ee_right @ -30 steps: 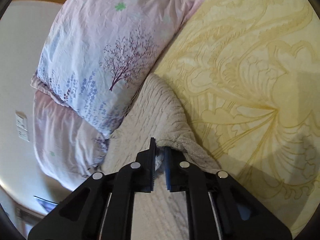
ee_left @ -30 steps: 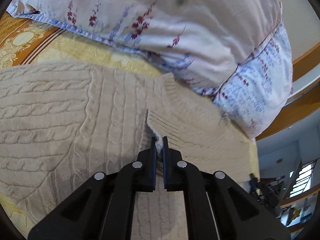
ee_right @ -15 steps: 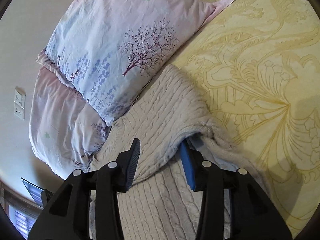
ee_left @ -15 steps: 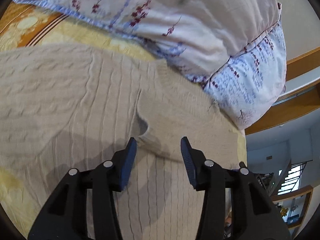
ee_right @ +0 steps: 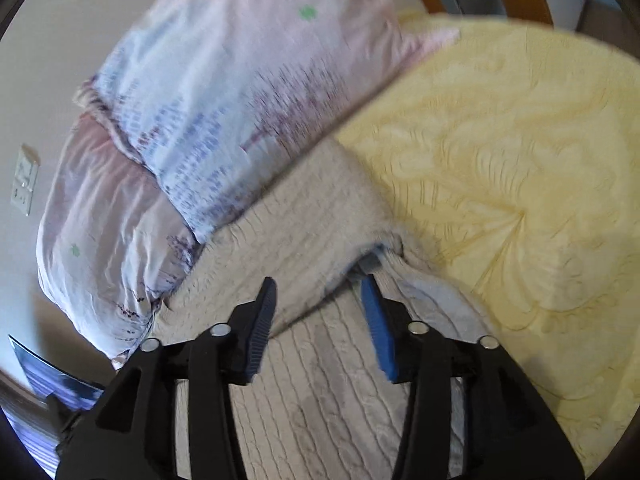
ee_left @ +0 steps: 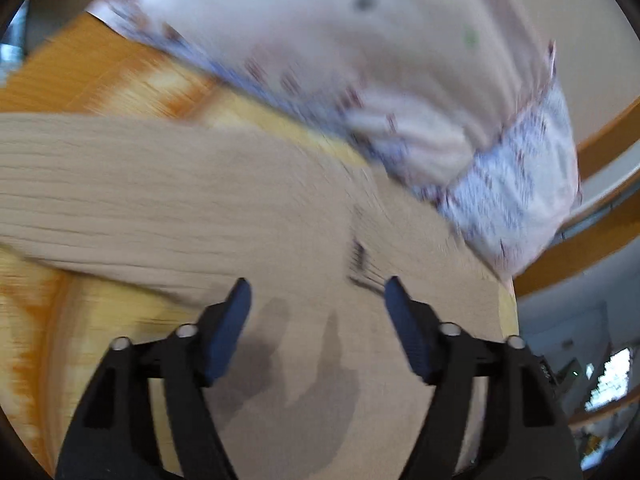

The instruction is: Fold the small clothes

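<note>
A beige cable-knit sweater (ee_left: 208,200) lies flat on the yellow bedspread (ee_left: 36,328), with a folded-over flap near the pillows. My left gripper (ee_left: 316,300) is open and empty just above the sweater; this view is motion-blurred. In the right wrist view the same sweater (ee_right: 304,224) has a folded sleeve with its edge raised. My right gripper (ee_right: 320,292) is open and empty above that fold, its right fingertip close to the raised edge.
Floral pillows (ee_left: 360,80) lie stacked against the sweater's far edge; they also show in the right wrist view (ee_right: 224,92). The yellow quilted bedspread (ee_right: 500,160) spreads to the right. A wooden bed frame (ee_left: 592,240) and a wall socket (ee_right: 24,178) are at the edges.
Both grippers were shut on folds of the sweater one second ago, then opened and let go. Now both have drawn back and opened wider; the left one is moving fast.
</note>
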A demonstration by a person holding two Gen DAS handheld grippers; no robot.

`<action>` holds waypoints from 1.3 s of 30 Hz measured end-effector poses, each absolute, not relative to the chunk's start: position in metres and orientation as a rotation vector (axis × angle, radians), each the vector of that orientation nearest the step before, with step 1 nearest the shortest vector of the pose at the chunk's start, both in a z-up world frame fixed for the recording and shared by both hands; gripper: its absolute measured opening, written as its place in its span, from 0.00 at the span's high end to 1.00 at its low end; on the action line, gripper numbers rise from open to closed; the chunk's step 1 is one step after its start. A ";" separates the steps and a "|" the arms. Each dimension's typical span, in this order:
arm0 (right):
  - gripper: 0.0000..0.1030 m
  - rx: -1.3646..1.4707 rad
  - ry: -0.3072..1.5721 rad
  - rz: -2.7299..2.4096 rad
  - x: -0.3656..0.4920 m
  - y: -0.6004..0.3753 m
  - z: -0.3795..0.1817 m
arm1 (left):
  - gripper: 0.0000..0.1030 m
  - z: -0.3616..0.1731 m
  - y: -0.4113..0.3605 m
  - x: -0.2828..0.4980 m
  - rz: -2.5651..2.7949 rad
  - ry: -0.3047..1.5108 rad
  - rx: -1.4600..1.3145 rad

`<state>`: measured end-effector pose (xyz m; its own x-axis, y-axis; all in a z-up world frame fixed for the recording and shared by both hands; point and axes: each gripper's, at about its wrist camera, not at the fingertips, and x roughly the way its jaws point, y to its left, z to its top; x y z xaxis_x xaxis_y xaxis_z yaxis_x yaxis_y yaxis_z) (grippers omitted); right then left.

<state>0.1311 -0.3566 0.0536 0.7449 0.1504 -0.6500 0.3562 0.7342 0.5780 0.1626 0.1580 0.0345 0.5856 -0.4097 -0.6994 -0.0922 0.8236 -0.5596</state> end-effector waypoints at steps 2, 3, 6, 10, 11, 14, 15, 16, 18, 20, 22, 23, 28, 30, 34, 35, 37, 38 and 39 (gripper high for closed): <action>0.33 0.699 0.739 -0.068 0.141 -0.345 0.060 | 0.26 0.041 0.190 0.143 -0.120 0.878 -0.611; 0.32 0.679 0.761 -0.028 0.150 -0.337 0.059 | 0.25 0.041 0.210 0.133 -0.066 0.854 -0.622; 0.32 0.656 0.840 0.027 0.168 -0.319 0.048 | 0.26 0.029 0.267 0.111 0.097 0.837 -0.720; 0.32 0.713 0.908 0.070 0.171 -0.311 0.032 | 0.32 0.006 0.320 0.093 0.191 0.822 -0.908; 0.32 0.727 0.914 0.085 0.170 -0.310 0.030 | 0.33 0.002 0.329 0.091 0.207 0.815 -0.942; 0.30 0.712 0.908 0.092 0.165 -0.308 0.035 | 0.40 -0.007 0.349 0.089 0.220 0.749 -1.041; 0.29 0.709 0.900 0.097 0.164 -0.309 0.038 | 0.40 -0.008 0.353 0.089 0.227 0.731 -1.064; 0.29 0.709 0.893 0.101 0.163 -0.310 0.041 | 0.42 -0.009 0.359 0.089 0.234 0.710 -1.093; 0.28 0.705 0.878 0.107 0.161 -0.310 0.046 | 0.44 -0.012 0.369 0.089 0.252 0.676 -1.139; 0.27 0.694 0.863 0.115 0.159 -0.309 0.051 | 0.49 -0.014 0.376 0.092 0.267 0.653 -1.175; 0.27 0.689 0.858 0.127 0.159 -0.308 0.052 | 0.59 -0.017 0.386 0.094 0.281 0.632 -1.194; 0.26 0.691 0.859 0.135 0.159 -0.307 0.052 | 0.63 -0.018 0.390 0.095 0.294 0.630 -1.192; 0.26 0.696 0.864 0.162 0.159 -0.304 0.050 | 0.95 -0.017 0.391 0.103 0.290 0.633 -1.166; 0.26 0.697 0.857 0.170 0.158 -0.304 0.051 | 0.95 0.003 0.379 0.106 0.243 0.587 -1.129; 0.26 0.695 0.837 0.179 0.155 -0.306 0.056 | 0.95 0.054 0.335 0.126 0.074 0.527 -1.059; 0.26 0.691 0.830 0.182 0.153 -0.306 0.058 | 0.95 0.066 0.320 0.132 0.030 0.521 -1.031; 0.26 0.689 0.821 0.185 0.152 -0.308 0.060 | 0.95 0.090 0.278 0.148 -0.079 0.521 -0.960; 0.26 0.690 0.819 0.185 0.151 -0.308 0.060 | 0.95 0.097 0.257 0.155 -0.129 0.527 -0.933; 0.26 0.691 0.816 0.186 0.149 -0.310 0.061 | 0.95 0.104 0.232 0.164 -0.196 0.541 -0.905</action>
<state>0.1487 -0.3099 0.0609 0.6830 0.4067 -0.6067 0.1037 0.7683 0.6317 0.1638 0.2316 0.1039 0.8498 -0.3830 -0.3622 -0.0611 0.6108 -0.7894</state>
